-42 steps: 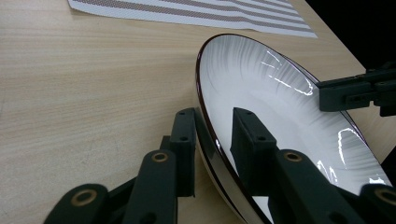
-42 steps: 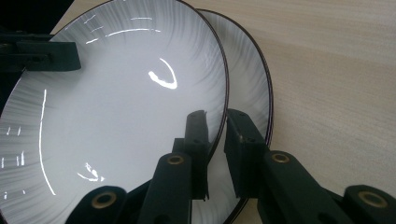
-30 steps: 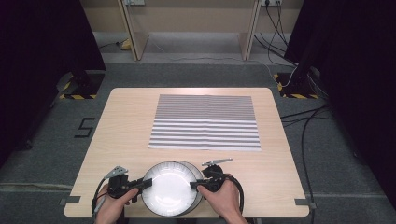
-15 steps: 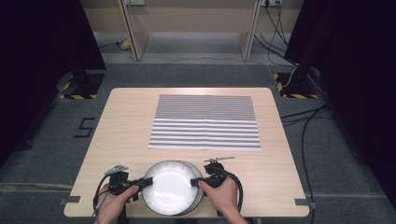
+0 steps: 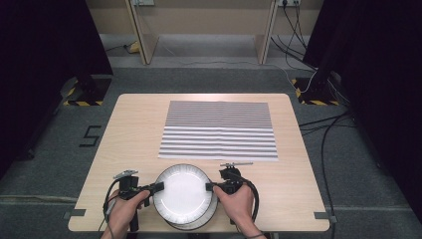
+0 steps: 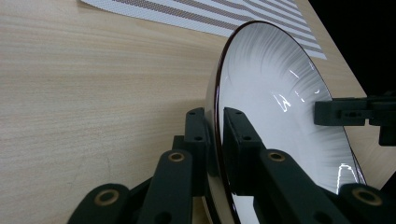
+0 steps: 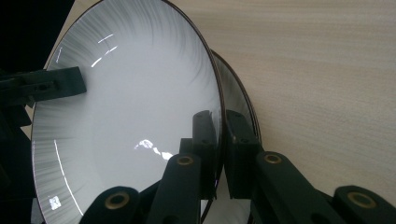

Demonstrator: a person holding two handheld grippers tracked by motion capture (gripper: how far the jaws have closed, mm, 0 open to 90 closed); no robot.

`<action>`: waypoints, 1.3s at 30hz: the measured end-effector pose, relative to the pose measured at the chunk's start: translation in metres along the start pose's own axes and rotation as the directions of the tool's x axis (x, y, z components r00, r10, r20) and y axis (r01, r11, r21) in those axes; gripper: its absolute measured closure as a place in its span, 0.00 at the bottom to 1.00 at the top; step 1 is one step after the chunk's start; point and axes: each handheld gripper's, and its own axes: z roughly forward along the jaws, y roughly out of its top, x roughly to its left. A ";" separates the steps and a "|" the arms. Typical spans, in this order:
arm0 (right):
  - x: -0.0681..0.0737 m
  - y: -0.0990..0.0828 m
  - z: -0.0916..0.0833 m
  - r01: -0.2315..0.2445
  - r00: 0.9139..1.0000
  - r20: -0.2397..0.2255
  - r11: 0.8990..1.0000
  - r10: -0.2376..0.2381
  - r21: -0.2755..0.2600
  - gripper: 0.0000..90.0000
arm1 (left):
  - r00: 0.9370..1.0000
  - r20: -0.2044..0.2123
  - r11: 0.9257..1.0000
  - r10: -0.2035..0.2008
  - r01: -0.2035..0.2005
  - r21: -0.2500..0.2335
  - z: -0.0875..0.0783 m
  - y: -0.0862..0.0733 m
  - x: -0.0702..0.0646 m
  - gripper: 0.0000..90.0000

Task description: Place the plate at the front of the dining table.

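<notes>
both grippers have just been closing and each now pinches the rim of the top plate (image 5: pixel 182 193), left gripper (image 5: pixel 158 187) on its left edge, right gripper (image 5: pixel 209 186) on the opposite edge. in the left gripper view the rim sits squarely between the pads (image 6: pixel 237 140). the plate rests on another plate (image 7: pixel 243 107) at the near edge of the table (image 5: pixel 134 124), just short of the striped mat (image 5: pixel 219 129). probably the lift comes next: best raise both hands evenly and keep it level, so the thin rim doesn't slip and the lower plate stays put.
</notes>
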 end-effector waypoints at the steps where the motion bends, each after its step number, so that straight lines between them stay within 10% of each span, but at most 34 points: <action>1: -0.001 0.001 0.000 0.003 1.000 0.002 1.000 -0.003 -0.003 0.94 | 1.000 0.003 1.000 -0.005 0.005 -0.001 0.001 0.000 0.000 0.89; 39: -0.011 0.018 -0.013 0.024 1.000 0.017 0.997 -0.023 -0.076 0.96 | 0.996 0.065 0.998 -0.058 0.058 0.001 0.014 0.022 0.000 0.92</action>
